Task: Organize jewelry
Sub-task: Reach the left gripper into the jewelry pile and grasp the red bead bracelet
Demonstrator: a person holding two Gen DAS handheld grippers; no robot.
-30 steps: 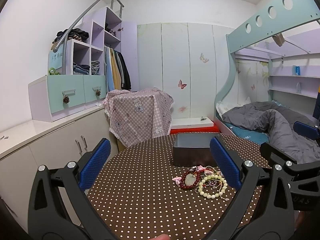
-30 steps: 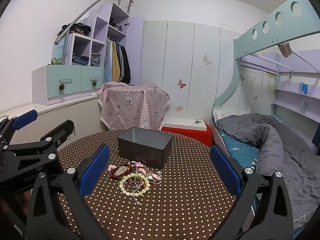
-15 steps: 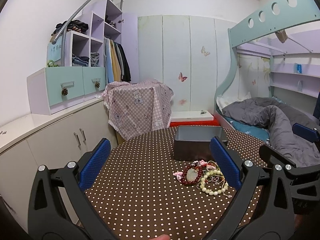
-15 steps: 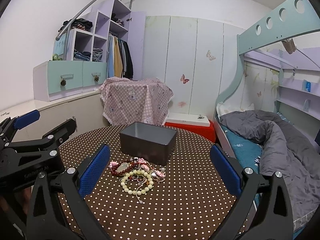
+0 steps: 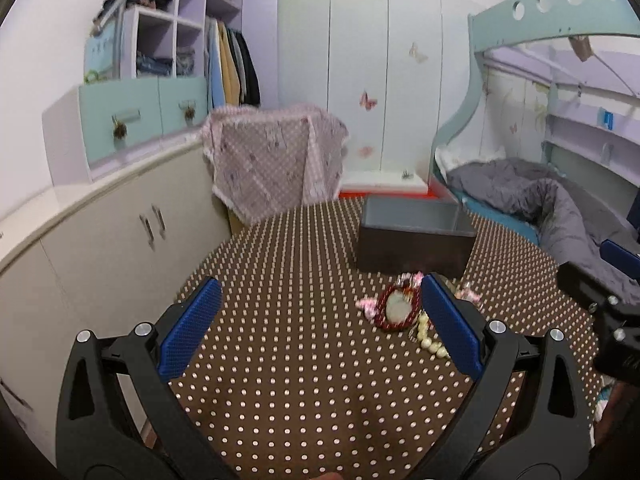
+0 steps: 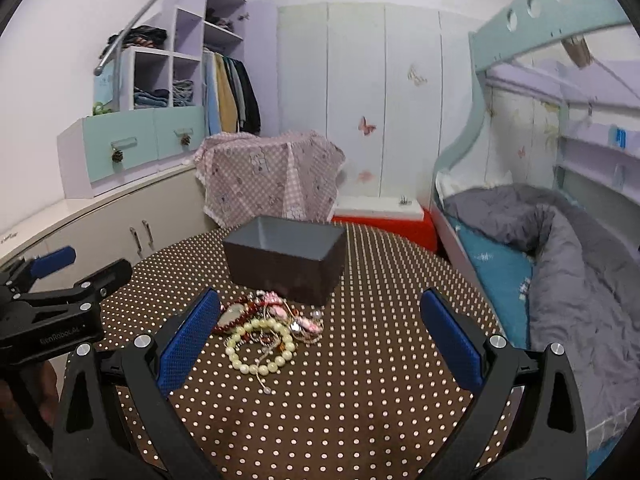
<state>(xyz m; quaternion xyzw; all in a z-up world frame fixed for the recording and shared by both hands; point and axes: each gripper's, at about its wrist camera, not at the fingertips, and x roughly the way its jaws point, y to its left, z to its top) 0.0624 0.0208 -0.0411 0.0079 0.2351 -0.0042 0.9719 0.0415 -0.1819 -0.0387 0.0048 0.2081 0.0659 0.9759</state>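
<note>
Dark box [image 6: 286,264] long axis left-right

Even, soft indoor light, moderately bright; source not visible. Shadows faint. No strong glare. Strong fisheye bend in both views, black vignette at corners. Left wrist view motion-smeared: pink cloth [image 5: 276,160] and cabinet drawers [image 5: 136,118] soft. Right wrist view sharper; pale bead bracelet [image 6: 260,346] crisp.

I see a round polka-dot table [image 6: 360,400] carrying a dark box [image 6: 286,266]; jewelry pile [image 6: 264,328] at its 6 o'clock.
</note>
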